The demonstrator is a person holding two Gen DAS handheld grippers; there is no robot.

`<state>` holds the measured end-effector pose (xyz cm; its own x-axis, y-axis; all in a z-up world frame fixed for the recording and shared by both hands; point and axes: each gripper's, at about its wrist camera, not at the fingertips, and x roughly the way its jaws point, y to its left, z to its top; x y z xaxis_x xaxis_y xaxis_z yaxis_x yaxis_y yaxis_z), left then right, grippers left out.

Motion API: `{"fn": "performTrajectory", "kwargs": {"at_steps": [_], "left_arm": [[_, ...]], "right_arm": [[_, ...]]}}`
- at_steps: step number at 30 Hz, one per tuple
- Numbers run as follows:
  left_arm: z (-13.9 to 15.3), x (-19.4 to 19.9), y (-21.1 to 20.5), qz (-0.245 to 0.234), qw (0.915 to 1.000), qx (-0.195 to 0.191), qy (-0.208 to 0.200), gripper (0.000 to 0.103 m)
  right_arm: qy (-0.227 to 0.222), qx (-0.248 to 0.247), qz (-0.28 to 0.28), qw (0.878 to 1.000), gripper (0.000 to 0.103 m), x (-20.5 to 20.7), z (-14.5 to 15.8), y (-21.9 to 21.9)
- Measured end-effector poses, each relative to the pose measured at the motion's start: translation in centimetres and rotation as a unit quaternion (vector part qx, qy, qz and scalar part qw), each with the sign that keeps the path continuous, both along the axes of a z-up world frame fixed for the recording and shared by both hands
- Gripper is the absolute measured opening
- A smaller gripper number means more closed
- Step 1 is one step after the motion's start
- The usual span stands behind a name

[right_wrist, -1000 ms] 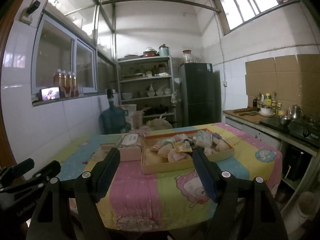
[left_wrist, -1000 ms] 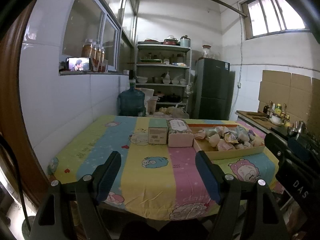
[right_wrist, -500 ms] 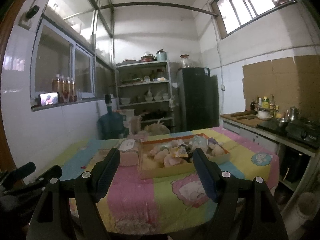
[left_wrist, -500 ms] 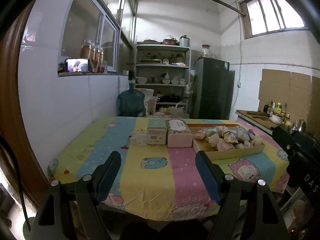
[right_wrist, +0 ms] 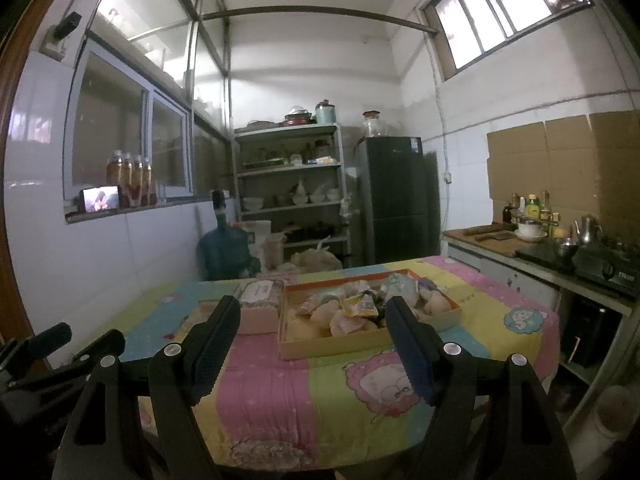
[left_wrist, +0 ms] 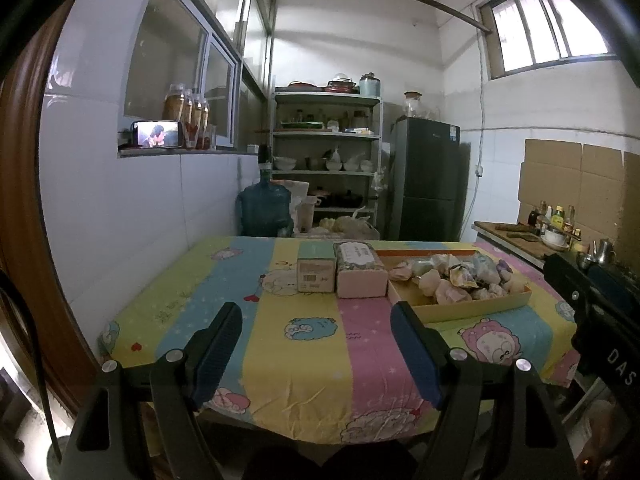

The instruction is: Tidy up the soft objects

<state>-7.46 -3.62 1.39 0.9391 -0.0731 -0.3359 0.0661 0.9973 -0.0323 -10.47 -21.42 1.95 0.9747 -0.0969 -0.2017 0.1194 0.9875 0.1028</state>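
Observation:
A shallow cardboard tray [left_wrist: 476, 310] [right_wrist: 340, 346] sits on the right half of the table, heaped with several soft pastel items [left_wrist: 452, 278] [right_wrist: 360, 306]. Left of it stand a pink pack with a label [left_wrist: 360, 274] [right_wrist: 258, 306] and a smaller green-topped box [left_wrist: 316, 270]. My left gripper [left_wrist: 316, 322] hangs open over the near table edge, nothing between its fingers. My right gripper [right_wrist: 310, 316] is open too, short of the tray and empty. Each gripper's body shows at the edge of the other's view.
The table wears a striped cartoon cloth [left_wrist: 312, 360]. Behind it stand a blue water jug [left_wrist: 264, 208], a metal shelf rack [left_wrist: 326, 160] and a dark fridge [left_wrist: 428, 192]. A counter with a stove and bottles [right_wrist: 560, 248] runs along the right wall.
The right wrist view has tilted slightly upward, so the tray sits lower in it. The left gripper has stayed still. Both jaws are as wide as before.

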Motion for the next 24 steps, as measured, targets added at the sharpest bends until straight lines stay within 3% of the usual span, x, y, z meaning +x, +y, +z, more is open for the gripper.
{"fn": "performTrajectory", "kwargs": {"at_steps": [24], "left_arm": [[0.14,-0.06,0.06,-0.002,1.0,0.002,-0.003,0.077]], "right_arm": [[-0.001,-0.002,0.003,1.0,0.076,-0.13,0.07,0.03]]}}
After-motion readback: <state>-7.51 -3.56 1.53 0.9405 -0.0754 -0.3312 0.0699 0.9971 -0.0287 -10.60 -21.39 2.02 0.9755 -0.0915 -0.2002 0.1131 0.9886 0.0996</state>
